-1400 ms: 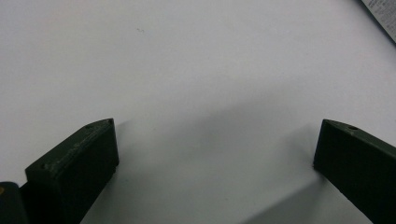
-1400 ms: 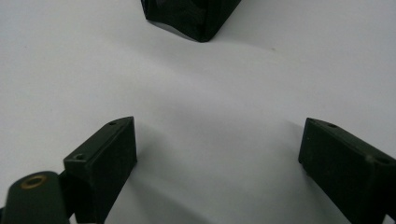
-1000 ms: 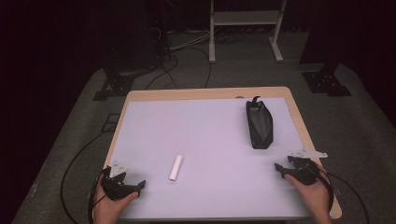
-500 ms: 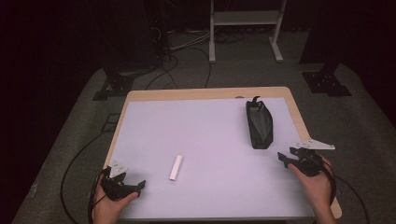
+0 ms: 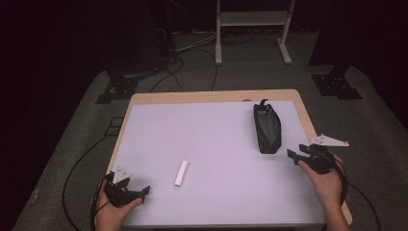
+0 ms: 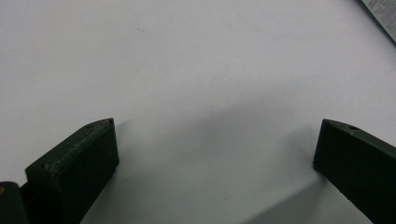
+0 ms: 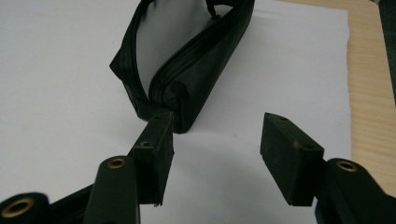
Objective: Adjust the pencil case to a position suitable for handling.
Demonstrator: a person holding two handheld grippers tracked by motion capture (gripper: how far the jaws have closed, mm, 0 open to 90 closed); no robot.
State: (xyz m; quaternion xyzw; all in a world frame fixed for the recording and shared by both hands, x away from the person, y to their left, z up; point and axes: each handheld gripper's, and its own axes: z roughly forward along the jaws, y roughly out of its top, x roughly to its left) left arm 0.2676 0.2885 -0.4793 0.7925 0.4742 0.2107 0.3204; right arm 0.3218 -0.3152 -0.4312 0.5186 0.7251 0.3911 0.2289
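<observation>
Right hand-held gripper [image 7: 215,154] gaped beside the pouch [image 7: 187,70]; left [image 6: 215,154] gaped too. Limp fabric could slip a shallow bite.

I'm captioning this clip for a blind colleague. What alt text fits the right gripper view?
An open hand-held gripper points at the near end of a black zipped pouch lying on a white table cover. Its jaws stand apart just short of the pouch, and bare wood shows along the table edge.

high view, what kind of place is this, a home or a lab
Probably a lab or recording studio set up for data capture: a wooden table under a white sheet in a dark room, loose black cables across the grey floor, and a white metal stand behind.
</observation>
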